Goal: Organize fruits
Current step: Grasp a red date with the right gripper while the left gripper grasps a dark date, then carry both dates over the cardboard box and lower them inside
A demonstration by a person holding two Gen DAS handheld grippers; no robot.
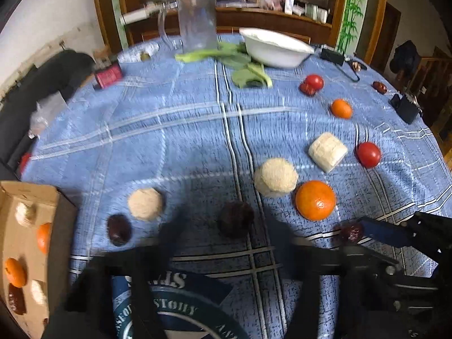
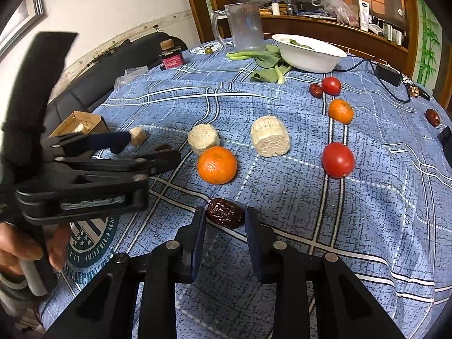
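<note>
Right gripper [image 2: 225, 212]: lower centre of the right wrist view, its two blue-padded fingers drawn in against the two ends of a wrinkled dark red jujube date [image 2: 226, 214], which lies pinched between them on the blue plaid tablecloth [image 2: 282, 197]. Left gripper [image 2: 151, 148]: at the left edge of the same view, its handle held by a person's hand [image 2: 28, 248], with the jaws narrowed. A dark round fruit [image 1: 236, 223] sits between its fingers in the left wrist view, low centre. That view is blurred, so it cannot be told whether the pads press on the fruit. Just beyond the pinched date rests a large orange mandarin [image 2: 217, 165], touching a beige rough-surfaced cylinder [image 2: 203, 138]. A second beige cylinder [image 2: 270, 135] lies on its side to the right, apart from both. Further right sits a red tomato [image 2: 338, 159], and above it a smaller mandarin [image 2: 341, 111]. An open brown cardboard box [image 1: 28, 195] occupies the lower left corner of the left wrist view. It contains mandarins, pale pieces and a dark fruit. A white bowl [image 2: 310, 59] stands at the far side of the table, upper right of centre, beside loose green leaves [image 2: 268, 65].
</note>
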